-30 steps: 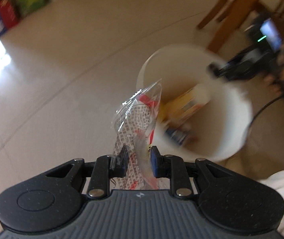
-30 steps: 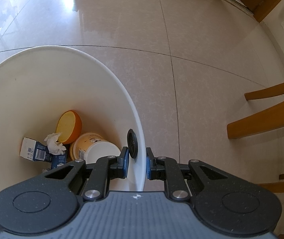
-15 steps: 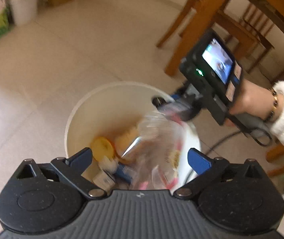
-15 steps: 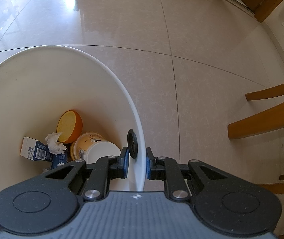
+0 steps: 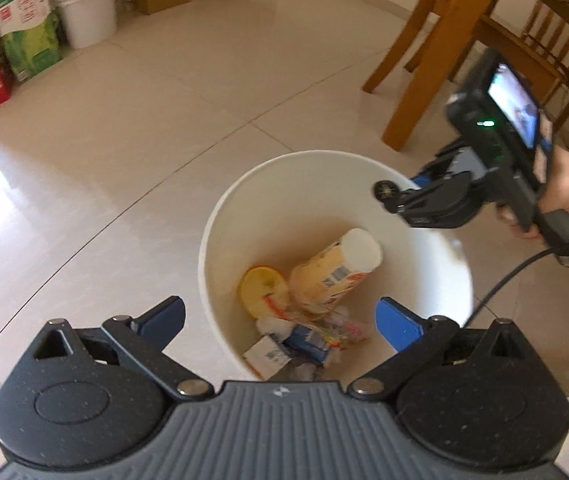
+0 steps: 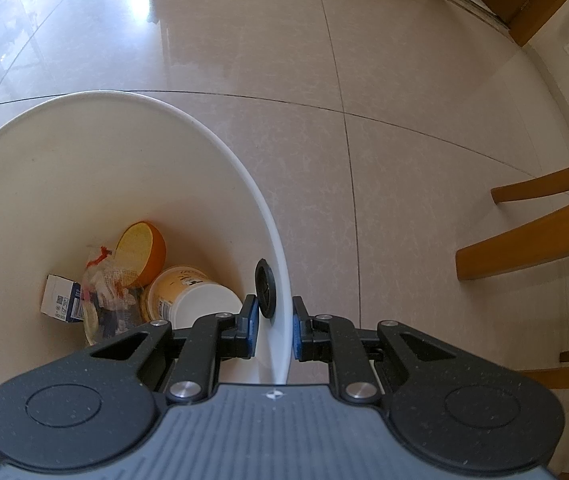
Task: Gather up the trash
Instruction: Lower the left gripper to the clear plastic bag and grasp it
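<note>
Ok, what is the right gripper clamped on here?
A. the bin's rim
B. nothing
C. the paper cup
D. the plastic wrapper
A: the right gripper has one finger inside and one outside the white bin, pinching its rim; the cup and wrapper lie loose at the bottom.

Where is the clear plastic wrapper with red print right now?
The clear wrapper lies at the bottom of the white bucket, left of centre in the right wrist view, on top of the blue-and-white carton and against the orange half.
</note>
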### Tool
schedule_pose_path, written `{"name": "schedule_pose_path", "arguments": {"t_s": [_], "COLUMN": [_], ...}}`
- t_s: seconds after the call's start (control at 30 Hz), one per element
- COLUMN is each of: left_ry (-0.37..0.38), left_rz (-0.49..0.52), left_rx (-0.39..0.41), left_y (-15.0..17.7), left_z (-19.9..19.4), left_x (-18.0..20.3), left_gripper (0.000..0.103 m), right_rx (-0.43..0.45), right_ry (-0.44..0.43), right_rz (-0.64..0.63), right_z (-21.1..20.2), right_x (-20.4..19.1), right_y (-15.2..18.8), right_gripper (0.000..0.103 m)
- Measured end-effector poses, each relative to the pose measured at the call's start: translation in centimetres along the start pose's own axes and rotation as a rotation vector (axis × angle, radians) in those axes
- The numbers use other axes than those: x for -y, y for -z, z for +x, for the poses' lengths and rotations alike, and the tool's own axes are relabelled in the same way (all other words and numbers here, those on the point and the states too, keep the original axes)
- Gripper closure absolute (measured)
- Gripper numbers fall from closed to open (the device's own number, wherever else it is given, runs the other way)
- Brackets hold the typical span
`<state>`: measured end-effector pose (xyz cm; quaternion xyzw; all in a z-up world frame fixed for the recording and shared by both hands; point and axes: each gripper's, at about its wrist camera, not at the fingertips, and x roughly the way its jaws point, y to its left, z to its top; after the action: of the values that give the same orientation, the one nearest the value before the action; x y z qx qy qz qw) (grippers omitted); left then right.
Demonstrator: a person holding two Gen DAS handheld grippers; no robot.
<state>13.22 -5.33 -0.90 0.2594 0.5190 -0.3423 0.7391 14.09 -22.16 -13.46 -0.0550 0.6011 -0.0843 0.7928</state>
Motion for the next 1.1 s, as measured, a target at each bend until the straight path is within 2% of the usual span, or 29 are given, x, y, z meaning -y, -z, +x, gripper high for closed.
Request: {"name": "schedule_pose_path", "arguments": {"t_s": [0.13, 0.27, 0.53, 0.7, 0.83, 1.03, 1.1], "left_ry": [-0.033, -0.093, -0.231, -0.312, -0.293, -0.383, -0.377], "left_rz": [-0.033, -0.09, -0.323, -0.468, -0.53, -0.508, -0.479], "left_rx": [0.015, 0.019, 0.008, -0.027, -0.086, -0.175, -0.191], "left_y": [0.8, 2.7, 10.0, 15.9, 20.5, 25.5, 26.4], "left_z": [-0.3, -1.3, -1.9, 0.8, 4.3, 9.1, 10.2], "left_x": [-1.9, -5.5, -15.1, -19.8, -21.7, -22.8, -23.0], "left_gripper": [0.002, 0.002, 0.002, 0.003, 0.003, 0.006, 0.006], "right_rx": [-0.001, -0.003, 0.004, 0.005, 0.002, 0.001, -0.001], "right_ry": [-0.001, -0.003, -0.003, 0.002, 0.01, 0.017, 0.019], "right_rz": [0.002, -0.001, 0.002, 0.002, 0.0, -0.001, -0.002], "right_z": [0.0, 0.0, 0.0, 0.0, 0.1, 0.0, 0.0], "right_x": [0.1, 0.1, 0.2, 0.2, -0.1, -0.5, -0.6], "right_y": [-0.1, -0.2, 0.1, 0.2, 0.1, 0.1, 0.0], "right_gripper": [0.084, 0.084, 0.084, 0.084, 0.084, 0.084, 0.084]}}
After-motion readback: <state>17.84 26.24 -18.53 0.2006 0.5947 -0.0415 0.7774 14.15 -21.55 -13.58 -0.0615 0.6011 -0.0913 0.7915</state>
